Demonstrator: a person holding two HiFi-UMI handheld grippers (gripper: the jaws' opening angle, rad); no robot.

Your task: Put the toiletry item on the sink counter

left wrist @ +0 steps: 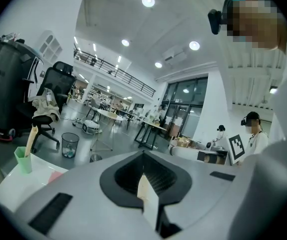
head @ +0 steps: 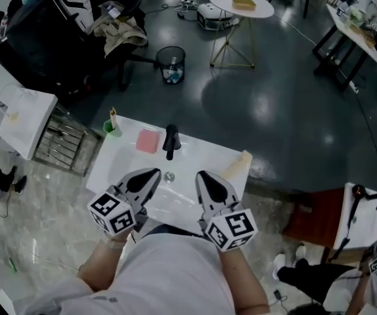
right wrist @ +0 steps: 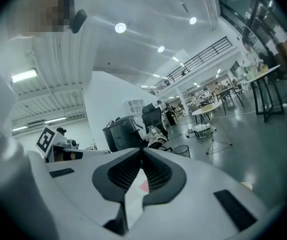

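Head view: you hold the left gripper (head: 150, 177) and right gripper (head: 205, 179) side by side over the basin of the white sink counter (head: 208, 153), both pinched shut and empty. On the counter are a black faucet (head: 170, 141), a pink block (head: 147, 141) just left of it, a green cup (head: 111, 128) at the far-left corner and a cream-coloured object (head: 238, 165) at the right edge.

Left gripper view: the left gripper (left wrist: 143, 153) has its jaws together on nothing. The green cup (left wrist: 22, 159) sits at lower left.

Right gripper view: the right gripper (right wrist: 143, 149) also has its jaws together on nothing.

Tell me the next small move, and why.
Probably open the right tool and ease it toward the cream item at the sink counter's right edge. It and the left tool are shut and empty; that item lies nearest it.
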